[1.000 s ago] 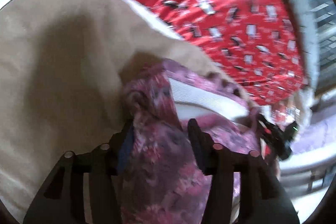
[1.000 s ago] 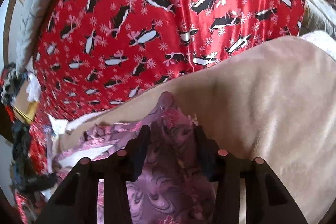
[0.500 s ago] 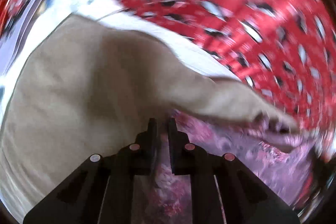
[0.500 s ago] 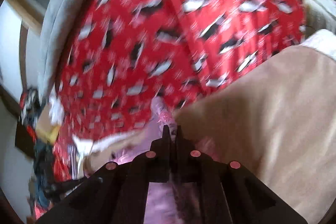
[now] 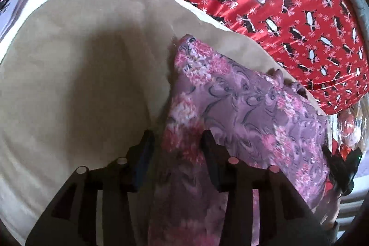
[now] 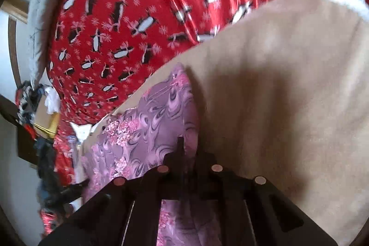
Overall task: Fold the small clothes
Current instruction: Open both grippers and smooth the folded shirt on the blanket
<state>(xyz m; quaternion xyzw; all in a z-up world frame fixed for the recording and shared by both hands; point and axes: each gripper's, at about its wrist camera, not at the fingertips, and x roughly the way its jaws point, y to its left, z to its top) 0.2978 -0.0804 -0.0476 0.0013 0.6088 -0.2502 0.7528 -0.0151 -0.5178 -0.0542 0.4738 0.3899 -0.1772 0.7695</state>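
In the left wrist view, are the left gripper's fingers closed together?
No, the left gripper stands open, with the purple floral garment lying between its fingers.

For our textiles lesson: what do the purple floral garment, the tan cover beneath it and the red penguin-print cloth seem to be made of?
Purple floral garment: thin, soft printed fabric, matte; it drapes limply.
Tan cover: suede-like or brushed cloth, matte with soft shading.
Red penguin-print cloth: probably satin; it shows shiny highlights along its creases.

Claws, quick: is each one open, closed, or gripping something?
Left claw: open, fingers either side of the purple floral garment.
Right claw: closed on the garment's edge.
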